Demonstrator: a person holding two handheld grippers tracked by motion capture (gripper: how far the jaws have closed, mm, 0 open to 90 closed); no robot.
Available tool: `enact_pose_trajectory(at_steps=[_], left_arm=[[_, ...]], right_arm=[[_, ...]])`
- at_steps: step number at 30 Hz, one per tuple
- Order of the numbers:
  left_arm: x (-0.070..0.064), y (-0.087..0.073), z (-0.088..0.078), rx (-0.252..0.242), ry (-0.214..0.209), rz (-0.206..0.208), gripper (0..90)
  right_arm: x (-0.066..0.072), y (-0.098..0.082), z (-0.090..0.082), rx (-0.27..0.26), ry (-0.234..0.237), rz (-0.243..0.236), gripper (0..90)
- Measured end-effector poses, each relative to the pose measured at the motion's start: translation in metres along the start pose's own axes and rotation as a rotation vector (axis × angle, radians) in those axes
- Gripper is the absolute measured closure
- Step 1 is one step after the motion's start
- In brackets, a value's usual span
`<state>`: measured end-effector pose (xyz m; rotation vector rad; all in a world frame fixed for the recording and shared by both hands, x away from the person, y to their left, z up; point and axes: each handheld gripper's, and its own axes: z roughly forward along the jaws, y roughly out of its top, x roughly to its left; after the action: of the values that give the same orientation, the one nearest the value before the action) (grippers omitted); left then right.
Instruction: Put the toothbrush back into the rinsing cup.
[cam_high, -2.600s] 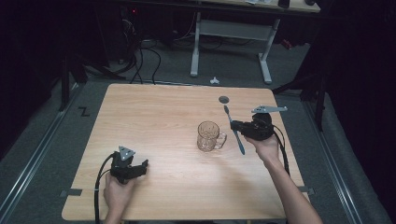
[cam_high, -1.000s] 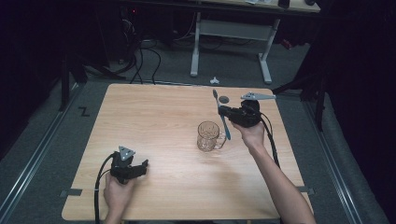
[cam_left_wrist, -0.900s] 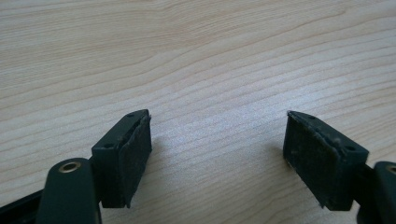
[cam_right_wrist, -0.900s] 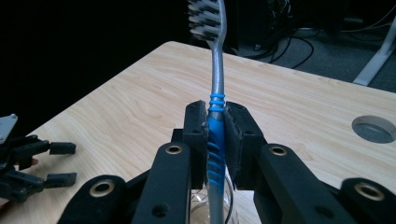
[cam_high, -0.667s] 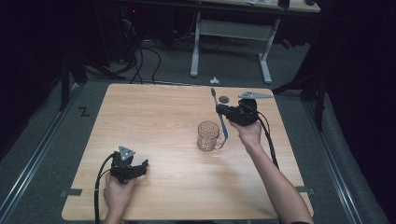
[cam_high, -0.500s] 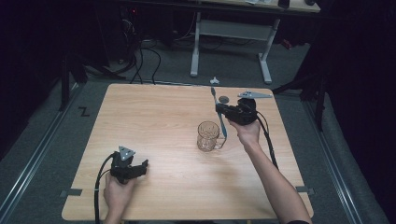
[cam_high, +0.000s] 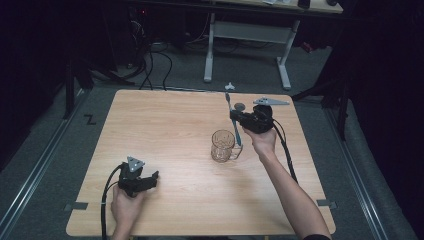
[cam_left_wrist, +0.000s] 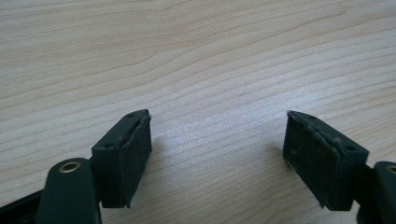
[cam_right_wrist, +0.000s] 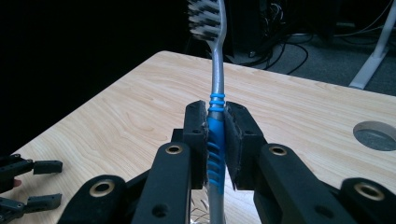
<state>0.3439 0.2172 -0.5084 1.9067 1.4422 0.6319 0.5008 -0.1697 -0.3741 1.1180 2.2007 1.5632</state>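
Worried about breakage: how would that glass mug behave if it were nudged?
The glass mug looks rigid and probably fragile. Its broad base suggests it would slide on the smooth wooden table rather than tip. The handle should stop it rolling far.

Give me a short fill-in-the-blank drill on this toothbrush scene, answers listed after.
1. The right gripper is shut on a ____.
2. The toothbrush points its bristles ____.
3. The left gripper rests with its jaws ____ over bare table.
4. The lower end of the toothbrush hangs beside a glass ____ on the table.

Missing words: toothbrush; up; open; mug
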Motion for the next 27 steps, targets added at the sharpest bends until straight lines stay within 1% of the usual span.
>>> enact_pose_trajectory(at_steps=[8,13,27], left_arm=[[0.0,0.0,0.0,0.0,0.0,0.0,24.1],[0.0,0.0,0.0,0.0,0.0,0.0,24.1],[-0.0001,0.0,0.0002,-0.002,0.001,-0.001,24.1]], right_arm=[[-0.0022,-0.0033,0.0034,0.006,0.005,0.013,79.6],[-0.0027,-0.0044,0.0038,0.012,0.006,0.011,79.6],[-0.0059,-0.007,-0.0035,0.028,0.009,0.012,79.4]])
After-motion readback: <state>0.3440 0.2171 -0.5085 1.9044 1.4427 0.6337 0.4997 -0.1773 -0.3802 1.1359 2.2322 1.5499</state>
